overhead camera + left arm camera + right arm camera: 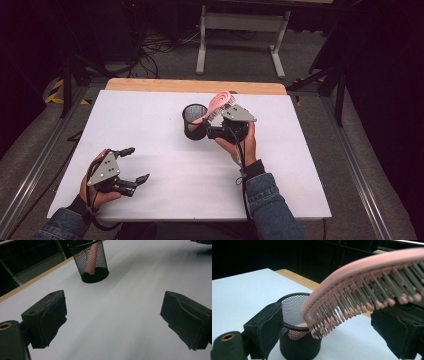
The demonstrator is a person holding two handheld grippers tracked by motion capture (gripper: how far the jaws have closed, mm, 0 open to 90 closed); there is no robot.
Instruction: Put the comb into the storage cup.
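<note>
Standing the pink brush point(218, 104) handle-down in the mesh cup point(194, 122) at the far middle of the table point(150, 125), I am keeping the right gripper point(212, 131) just right of the cup. Its jaws are standing wide beneath the bristles, pressing on nothing. I judge the brush light and stiff, with springy bristles that give poor purchase; the smooth back or handle is the place to grip. The cup looks light and could tip. The left gripper point(138, 165) is resting wide and empty at the near left. Its view is showing the handle reaching the cup's floor, which the high view hides.
</note>
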